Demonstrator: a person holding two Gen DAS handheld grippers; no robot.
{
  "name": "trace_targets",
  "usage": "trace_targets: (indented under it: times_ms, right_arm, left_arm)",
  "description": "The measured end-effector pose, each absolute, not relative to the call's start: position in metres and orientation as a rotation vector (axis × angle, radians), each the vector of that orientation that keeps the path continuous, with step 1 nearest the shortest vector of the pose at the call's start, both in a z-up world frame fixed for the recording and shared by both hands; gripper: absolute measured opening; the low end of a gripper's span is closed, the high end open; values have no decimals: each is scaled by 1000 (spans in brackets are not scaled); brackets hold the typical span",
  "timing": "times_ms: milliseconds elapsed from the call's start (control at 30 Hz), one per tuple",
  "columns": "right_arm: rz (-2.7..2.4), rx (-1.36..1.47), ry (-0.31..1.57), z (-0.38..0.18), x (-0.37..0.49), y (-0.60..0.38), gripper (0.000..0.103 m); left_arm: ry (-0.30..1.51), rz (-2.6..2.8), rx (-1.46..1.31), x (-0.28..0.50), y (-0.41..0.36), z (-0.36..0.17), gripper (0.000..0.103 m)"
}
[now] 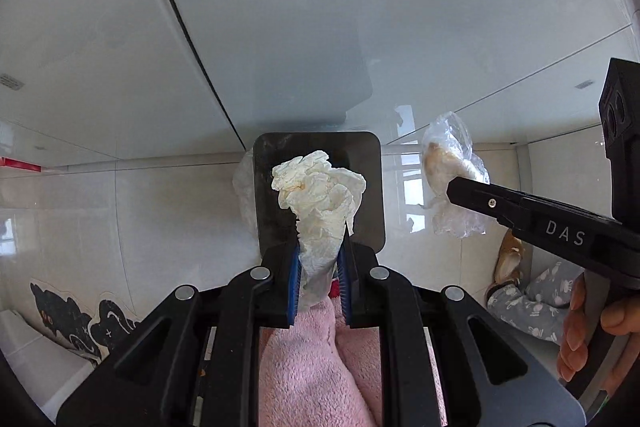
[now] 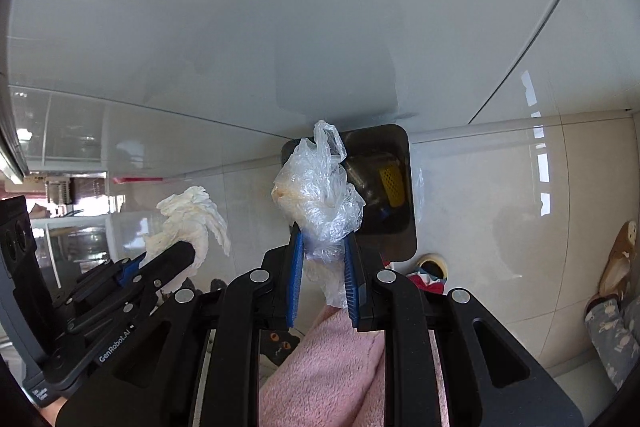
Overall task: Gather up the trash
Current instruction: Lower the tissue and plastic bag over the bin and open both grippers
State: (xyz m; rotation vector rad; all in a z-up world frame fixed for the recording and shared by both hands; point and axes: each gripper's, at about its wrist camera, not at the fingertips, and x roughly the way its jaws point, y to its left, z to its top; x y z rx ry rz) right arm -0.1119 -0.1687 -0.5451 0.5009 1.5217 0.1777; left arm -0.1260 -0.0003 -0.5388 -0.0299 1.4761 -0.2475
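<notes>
A glossy white desk (image 1: 280,7) fills the upper view, its edge above pale floor tiles (image 1: 140,207) where a dark open trash bin (image 1: 368,187) stands. The left gripper (image 1: 320,279) has its jaws pinching a crumpled paper towel (image 1: 320,195) over the bin. The right gripper (image 2: 322,275) jaws pinch a crinkled plastic bag (image 2: 320,195) beside the bin's mouth.

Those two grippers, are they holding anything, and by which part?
Left gripper pinches a crumpled paper tissue by its lower end; right gripper pinches a clear plastic bag by its bunched bottom.
</notes>
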Motion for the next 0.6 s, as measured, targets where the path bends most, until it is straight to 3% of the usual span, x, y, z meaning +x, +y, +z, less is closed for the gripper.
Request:
trace_targets:
  times_ms: [233,333,367,433,600]
  right_arm:
    - [151,531,1573,-583,-100,-163,22]
    - [139,555,1584,-590,-97,-161,24]
    - [132,560,1587,-590,-96,-161,27]
    - [120,583,1584,-590,-96,-165,60]
    - [95,598,1569,-587,-92,-168,61]
  left_arm:
    - [1530,-247,-30,-117,-6,-580,15]
    - [1538,-249,-50,-113,-8,-584,23]
    - [1536,-248,-46,-113,-7,-585,32]
    - [1524,-247,-36,-110,-8,-581,42]
    - [1512,-244,-19,-108,-7,-572,52]
